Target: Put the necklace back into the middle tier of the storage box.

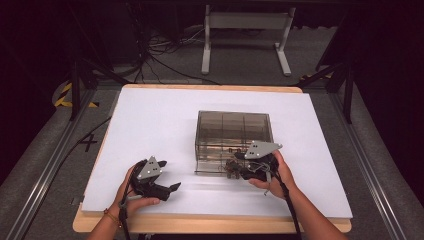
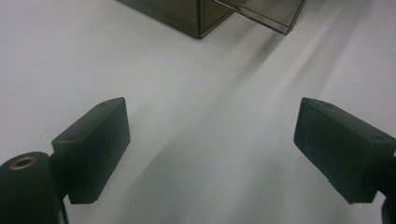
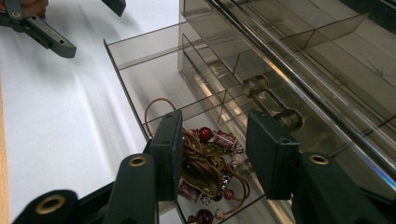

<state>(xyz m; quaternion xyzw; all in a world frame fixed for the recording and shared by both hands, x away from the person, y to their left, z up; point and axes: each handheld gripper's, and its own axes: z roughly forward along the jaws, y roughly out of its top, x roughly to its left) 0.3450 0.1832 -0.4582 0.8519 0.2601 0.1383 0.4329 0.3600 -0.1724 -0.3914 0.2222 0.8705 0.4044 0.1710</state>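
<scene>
- Dark room with grey floor, cables and a white metal frame (image 1: pixel 247 37) behind a white-topped wooden bench (image 1: pixel 150 125).
- Near the middle of the bench, a smoky transparent plastic organiser box (image 1: pixel 234 135) with compartments and a low drawer (image 3: pixel 140 65) pulled out toward the person.
- In the drawer's front compartment, a tangled necklace of brown leather cord with red and silver beads (image 3: pixel 205 161); also seen in the high view as a dark clump at the box's front edge (image 1: pixel 231 169).
- Right claw (image 3: pixel 214 151), held in the right hand (image 1: pixel 280 172), poised over the necklace; jaws part-way apart, one on each side of the bundle, left jaw touching or nearly touching the cord, no firm clamp visible.
- Left claw (image 2: pixel 212 140), held in the left hand (image 1: pixel 132 192), low over bare bench, well left of the box; jaws wide apart, nothing between them.
- Box corner (image 2: pixel 201 18) at the top of the left gripper view.
</scene>
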